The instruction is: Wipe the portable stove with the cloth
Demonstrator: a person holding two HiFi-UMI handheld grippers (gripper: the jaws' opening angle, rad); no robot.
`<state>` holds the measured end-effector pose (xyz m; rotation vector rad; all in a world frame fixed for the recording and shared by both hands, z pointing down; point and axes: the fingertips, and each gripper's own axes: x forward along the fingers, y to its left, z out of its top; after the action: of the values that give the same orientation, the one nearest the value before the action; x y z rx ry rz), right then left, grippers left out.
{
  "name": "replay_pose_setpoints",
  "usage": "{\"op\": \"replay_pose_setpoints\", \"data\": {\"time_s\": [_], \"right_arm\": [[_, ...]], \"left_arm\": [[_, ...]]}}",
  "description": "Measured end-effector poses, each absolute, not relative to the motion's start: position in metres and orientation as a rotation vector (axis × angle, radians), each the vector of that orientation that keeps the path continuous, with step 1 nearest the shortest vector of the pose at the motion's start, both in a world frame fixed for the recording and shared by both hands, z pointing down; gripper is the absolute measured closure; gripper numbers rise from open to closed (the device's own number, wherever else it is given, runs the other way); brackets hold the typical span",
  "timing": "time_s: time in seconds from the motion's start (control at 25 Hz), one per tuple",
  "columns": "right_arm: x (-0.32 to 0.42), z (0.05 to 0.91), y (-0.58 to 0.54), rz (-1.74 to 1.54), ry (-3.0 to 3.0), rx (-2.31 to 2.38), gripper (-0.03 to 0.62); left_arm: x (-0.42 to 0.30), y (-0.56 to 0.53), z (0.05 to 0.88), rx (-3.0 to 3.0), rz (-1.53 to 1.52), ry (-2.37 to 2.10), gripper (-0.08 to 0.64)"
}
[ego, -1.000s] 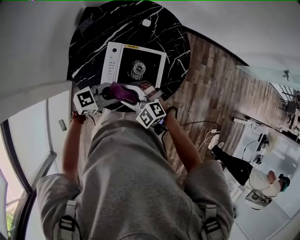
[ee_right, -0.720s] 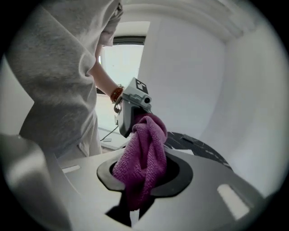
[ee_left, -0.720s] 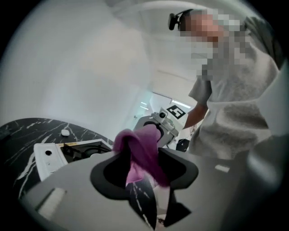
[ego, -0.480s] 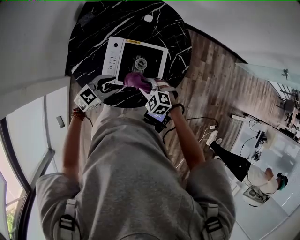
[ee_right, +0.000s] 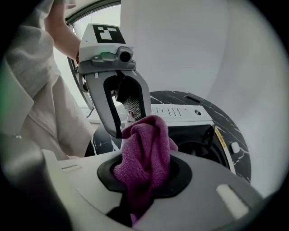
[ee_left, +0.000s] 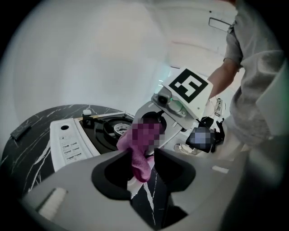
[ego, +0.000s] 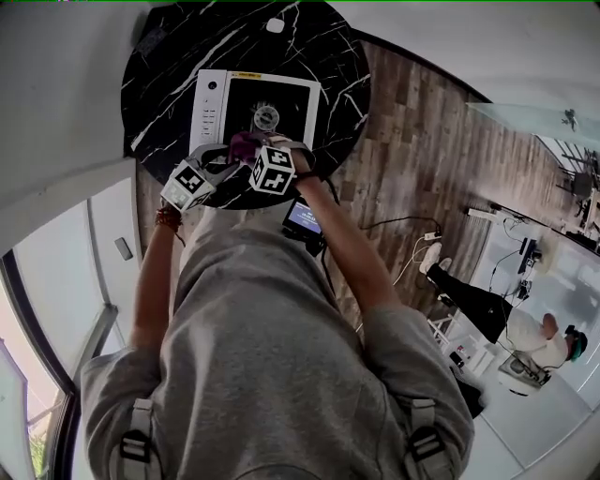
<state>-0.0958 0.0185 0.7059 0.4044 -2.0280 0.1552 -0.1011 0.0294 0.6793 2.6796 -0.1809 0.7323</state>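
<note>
Currently looking steeply down onto a round black marble table [ego: 164,66] filling the 12 o'clock part of the head view. Showing at its middle a white portable stove [ego: 291,103] with a black top, carrying a round burner [ego: 266,117] at centre and a strip of controls [ego: 208,105] along its 9 o'clock side. Pinching a bunched purple cloth [ee_right: 146,135] in the right gripper [ee_right: 147,158], jaws having just been closing and pressing together on the fabric. Holding that cloth at the stove's 6 o'clock edge; impossible to tell whether touching the surface. Reaching in from the cloth's 8 o'clock with the left gripper [ee_left: 143,155], jaws having just been closing partway yet standing spread, taking the cloth's loose hanging end between them without squeezing it. Showing also a small white object [ego: 275,25] near the table's 12 o'clock rim.
</note>
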Motion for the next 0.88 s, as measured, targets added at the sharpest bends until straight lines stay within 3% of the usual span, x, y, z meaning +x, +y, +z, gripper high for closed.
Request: {"op": "replay_pose_setpoints", "data": {"time_s": [0.52,0.76,0.88], "right_arm": [[-0.008,0.707,0.056,0.118,-1.828,0.326,0.502],[-0.070,0.702,0.042,0.095,-1.910,0.369,0.496],[-0.094,0.709,0.036,0.097,-1.899,0.342,0.497]], "left_arm": [[-0.092,0.030,0.678,2.735,0.803,-0.179,0.434],[-0.092,0.030,0.673,2.735,0.811,-0.188,0.425],[-0.092,0.031,0.674,2.731,0.820,-0.187,0.457]]}}
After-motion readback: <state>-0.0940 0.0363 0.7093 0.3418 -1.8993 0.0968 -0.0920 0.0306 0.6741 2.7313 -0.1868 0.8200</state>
